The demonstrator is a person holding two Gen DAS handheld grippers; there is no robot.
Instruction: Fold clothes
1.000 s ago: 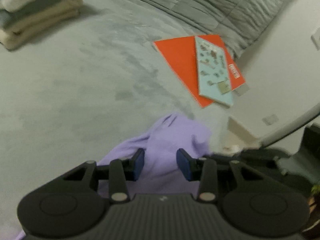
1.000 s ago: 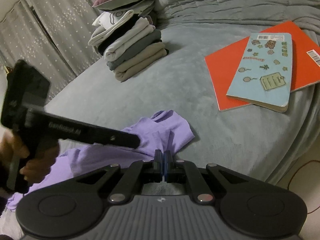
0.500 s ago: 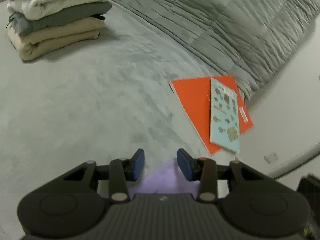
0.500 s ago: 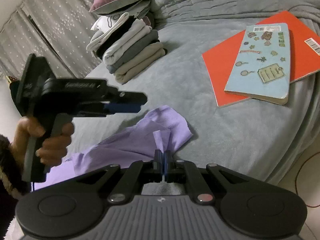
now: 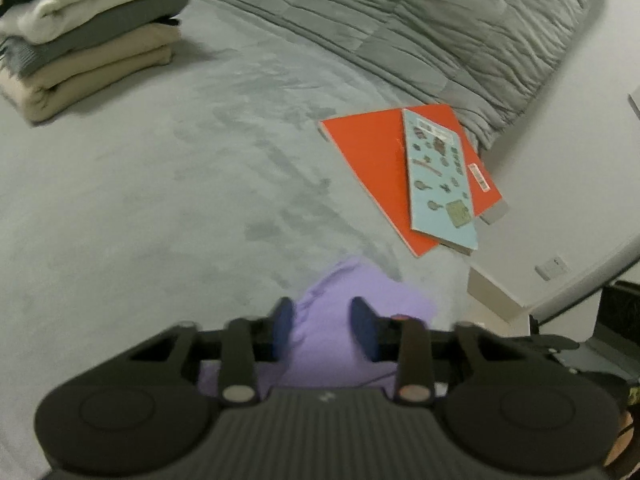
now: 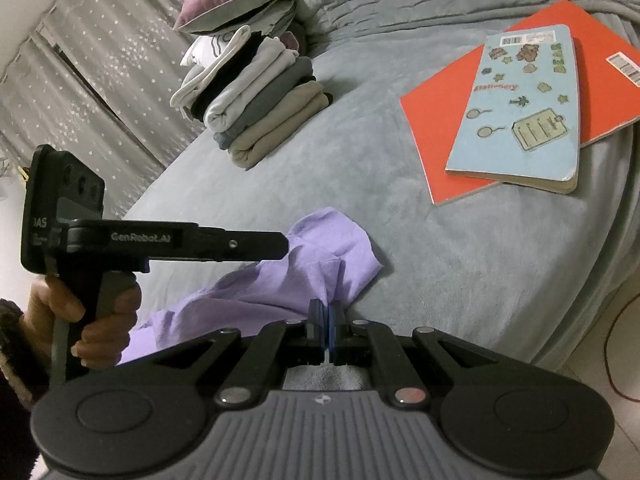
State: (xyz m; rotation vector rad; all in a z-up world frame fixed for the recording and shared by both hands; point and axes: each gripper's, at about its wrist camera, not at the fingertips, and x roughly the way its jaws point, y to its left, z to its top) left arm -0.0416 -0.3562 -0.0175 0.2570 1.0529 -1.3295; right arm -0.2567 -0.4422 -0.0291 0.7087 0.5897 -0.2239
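**Bedroom, bed with grey cover**

Grey plush bed cover [image 6: 460, 248] fills most of both views. Quilted grey duvet [image 5: 460, 28] bunched along the far side. Grey curtains [image 6: 80, 80] with small white star dots hang behind the bed. White wall [image 5: 568, 152] beside the bed carries a socket plate [image 5: 553, 268]. Pale floor [image 6: 624, 336] at the bed's edge, thin red cable [image 6: 612, 332] lying on it. Light dim and even.
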